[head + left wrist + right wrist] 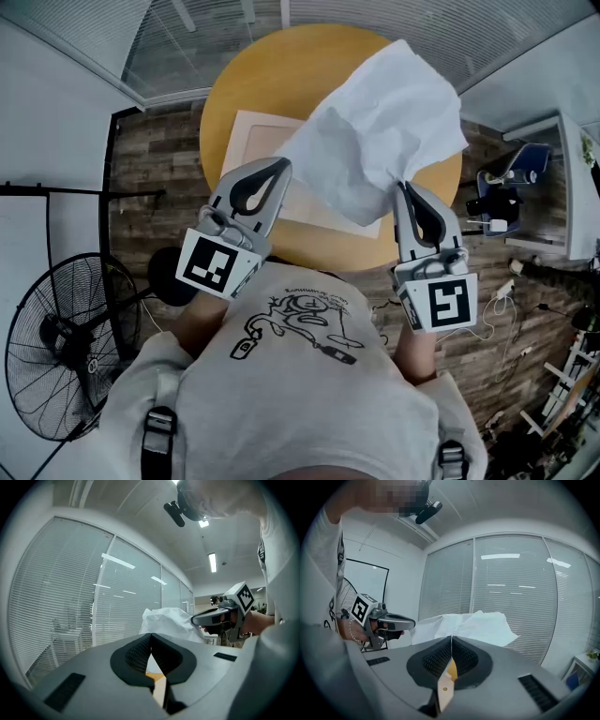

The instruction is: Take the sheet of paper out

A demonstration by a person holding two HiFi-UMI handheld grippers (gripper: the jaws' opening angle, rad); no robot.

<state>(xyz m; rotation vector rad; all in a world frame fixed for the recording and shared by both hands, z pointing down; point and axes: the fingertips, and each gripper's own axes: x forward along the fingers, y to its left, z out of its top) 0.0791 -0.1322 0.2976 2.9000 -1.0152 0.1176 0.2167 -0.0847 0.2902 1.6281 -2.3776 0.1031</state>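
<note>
The right gripper [404, 186] has its fingers pressed together on the near corner of the crumpled white sheet [380, 131], which is held up over the round yellow bench [281, 66]. From that pinch the sheet spreads away from the person and toward the left. Its long axis runs roughly from the right fingers out across the bench, and the loose far edge hangs free. The left gripper [283, 165] has its fingers closed with nothing visibly between them. It points level just beside the sheet's lower left edge and sits over a flat tan envelope [255, 141] lying on the bench. The sheet appears to be clear of the envelope, so setting it down likely falls to the right hand, with bare bench at the far side. A fan [66, 347] stands on the floor, well apart.
</note>
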